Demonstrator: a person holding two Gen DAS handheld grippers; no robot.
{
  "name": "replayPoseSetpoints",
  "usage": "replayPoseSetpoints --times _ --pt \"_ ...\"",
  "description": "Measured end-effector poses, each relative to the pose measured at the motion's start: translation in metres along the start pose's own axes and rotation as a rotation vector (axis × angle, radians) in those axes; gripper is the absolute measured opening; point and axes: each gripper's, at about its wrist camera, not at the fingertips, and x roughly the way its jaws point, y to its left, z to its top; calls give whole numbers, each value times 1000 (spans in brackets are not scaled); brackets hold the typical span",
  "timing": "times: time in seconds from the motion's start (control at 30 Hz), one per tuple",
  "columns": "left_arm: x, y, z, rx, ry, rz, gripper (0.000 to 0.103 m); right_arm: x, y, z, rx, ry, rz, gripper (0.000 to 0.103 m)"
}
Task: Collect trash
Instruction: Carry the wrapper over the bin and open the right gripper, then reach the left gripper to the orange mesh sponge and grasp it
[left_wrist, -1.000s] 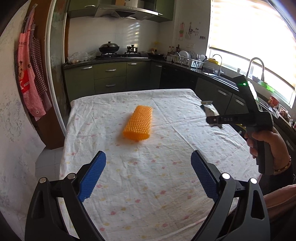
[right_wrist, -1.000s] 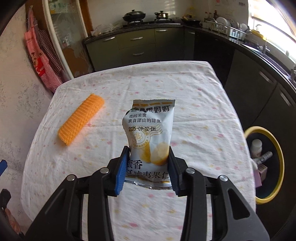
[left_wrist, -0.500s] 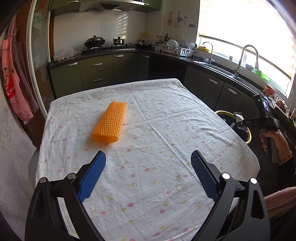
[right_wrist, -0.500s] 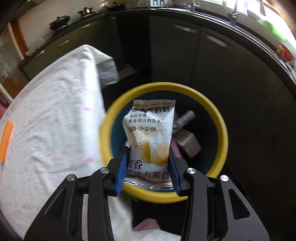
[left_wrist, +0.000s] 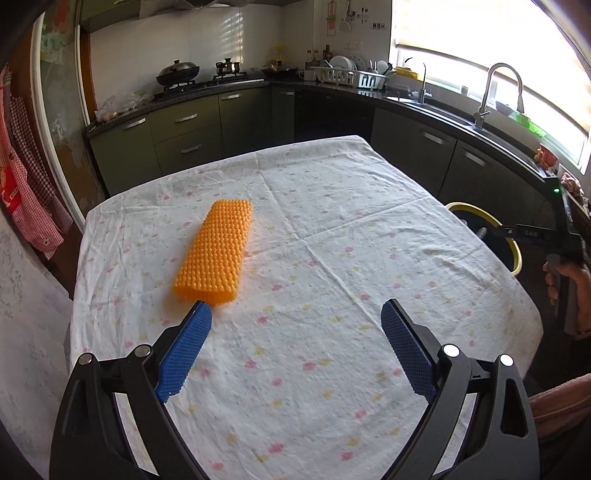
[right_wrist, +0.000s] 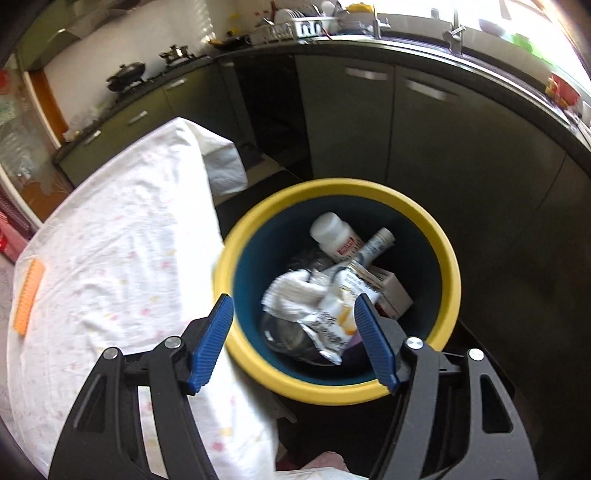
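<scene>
The orange foam sleeve (left_wrist: 216, 251) lies lengthwise just ahead of the wide-open, empty left claw (left_wrist: 295, 334), off its left finger, while the right claw (right_wrist: 293, 332), jaws just opened and empty, hangs over the bin (right_wrist: 448, 266)

Green cabinets (left_wrist: 184, 129), a wok (left_wrist: 177, 70) and dish rack (left_wrist: 351, 75) behind.

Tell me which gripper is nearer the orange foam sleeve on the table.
Left. The left gripper is open just short of the orange foam sleeve, one pad by its near end. The right gripper hangs open over the yellow-rimmed bin, beside the table.
</scene>
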Motion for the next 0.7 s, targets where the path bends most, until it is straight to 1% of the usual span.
replayPoseSetpoints --times 0.1,0.17,0.37,0.43,0.57,0.7 --pt "13 16 11 2 26 -14 92 -7 11 0 -14 -12 24 66" --pt "29 31 20 -5 58 -23 92 -10 18 0 -28 -12 31 67" --pt "74 61 42 -3 136 -33 92 -10 29 0 -37 -11 41 67" --pt "88 70 48 -12 159 -25 92 -6 32 -1 -41 -1 45 67" --pt "111 83 54 -36 191 -16 92 0 36 -2 -49 20 50 67" --pt "124 82 56 -12 204 -2 92 5 37 -3 -51 32 51 67"
